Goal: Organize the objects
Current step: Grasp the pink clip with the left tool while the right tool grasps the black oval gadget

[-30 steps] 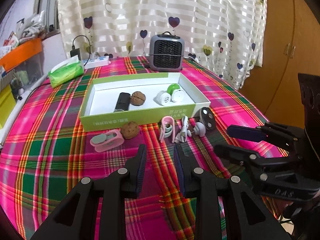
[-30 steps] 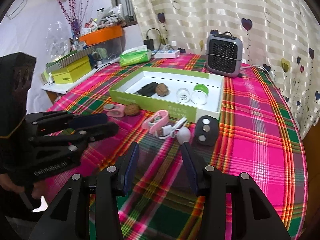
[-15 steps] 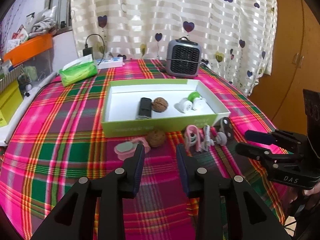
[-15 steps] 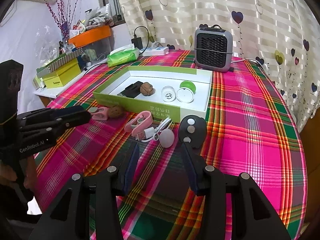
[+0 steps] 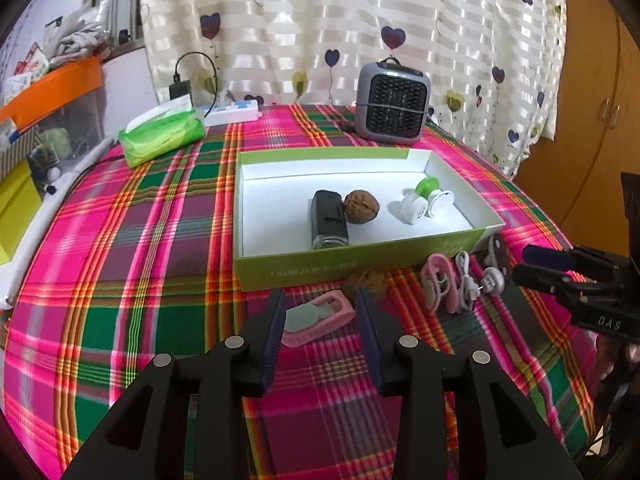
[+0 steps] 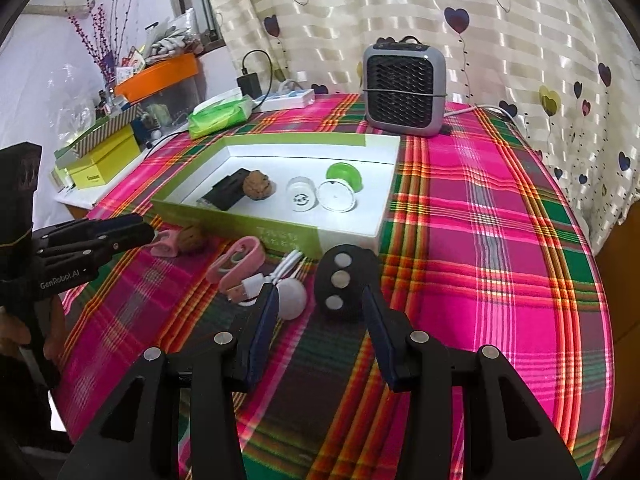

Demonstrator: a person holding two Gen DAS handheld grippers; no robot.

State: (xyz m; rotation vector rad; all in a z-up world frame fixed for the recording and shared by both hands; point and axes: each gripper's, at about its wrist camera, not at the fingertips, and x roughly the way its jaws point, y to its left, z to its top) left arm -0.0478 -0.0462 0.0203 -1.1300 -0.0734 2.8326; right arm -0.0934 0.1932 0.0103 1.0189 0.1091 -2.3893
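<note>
While both grippers hang over the plaid surface (image 5: 132, 248) with fingers spread and empty, the left gripper (image 5: 320, 312) frames a pink clip (image 5: 316, 318) and the right gripper (image 6: 318, 306) a black remote (image 6: 346, 280). Behind them, apparently, a walnut (image 6: 192, 238) sits against the green box (image 5: 352, 264).

A grey fan heater (image 5: 394, 103) is standing far ahead of the gripper, at the back edge of the plaid tablecloth (image 5: 132, 240), in front of a striped curtain with heart prints (image 5: 340, 20). Ahead and to the left, a green tissue pack (image 5: 162, 136) is lying near a white power strip (image 5: 232, 114) with a black charger (image 5: 180, 89) plugged in beside it. Further left, an orange bin (image 6: 158, 76) and a yellow box (image 6: 106, 164) are sitting on a side shelf. A wooden cabinet (image 5: 592, 120) is standing off to the right.
</note>
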